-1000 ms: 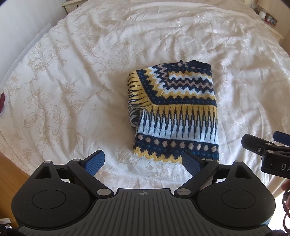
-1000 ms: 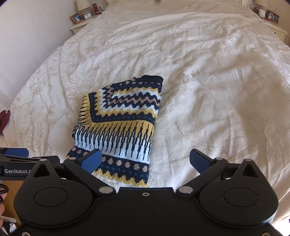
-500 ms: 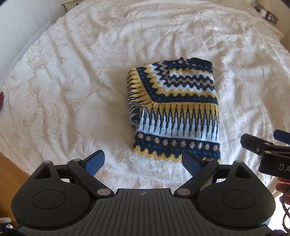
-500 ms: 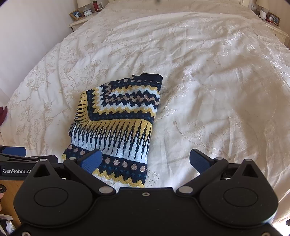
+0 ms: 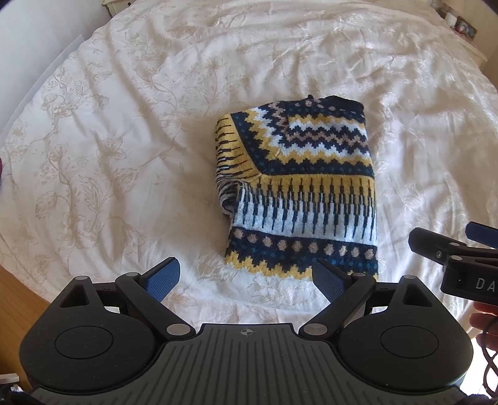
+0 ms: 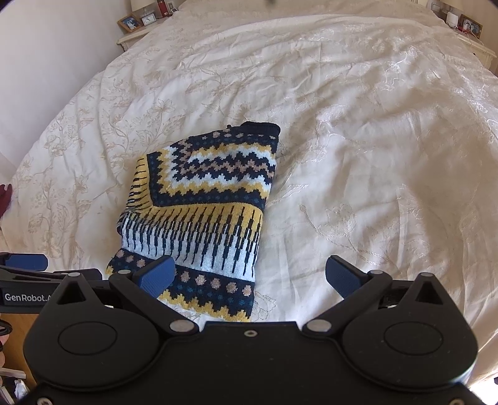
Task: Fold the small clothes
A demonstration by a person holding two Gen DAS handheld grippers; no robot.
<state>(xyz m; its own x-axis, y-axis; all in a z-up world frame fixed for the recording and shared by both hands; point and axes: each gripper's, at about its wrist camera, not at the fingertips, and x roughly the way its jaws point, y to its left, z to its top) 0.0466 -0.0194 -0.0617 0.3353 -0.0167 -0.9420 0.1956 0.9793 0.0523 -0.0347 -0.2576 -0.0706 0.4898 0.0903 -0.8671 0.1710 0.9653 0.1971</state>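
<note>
A small patterned knit sweater (image 5: 298,187), navy, yellow and white, lies folded into a compact rectangle on the bed; it also shows in the right wrist view (image 6: 202,212). My left gripper (image 5: 247,277) hovers open just in front of the sweater's near hem, holding nothing. My right gripper (image 6: 249,275) is open too, with its left finger over the hem's near corner and nothing between its pads. The right gripper's tip (image 5: 451,249) shows at the right edge of the left wrist view, and the left gripper's side (image 6: 28,274) at the left edge of the right wrist view.
A cream floral bedspread (image 5: 124,140) covers the whole bed. Bedside tables with frames and small items stand at the far left (image 6: 140,25) and far right (image 6: 467,28). Wooden floor (image 5: 18,299) shows below the bed's near edge. A dark red item (image 6: 4,196) lies at the left.
Both grippers have drawn back slightly from the sweater and stayed open. The folded sweater has not moved.
</note>
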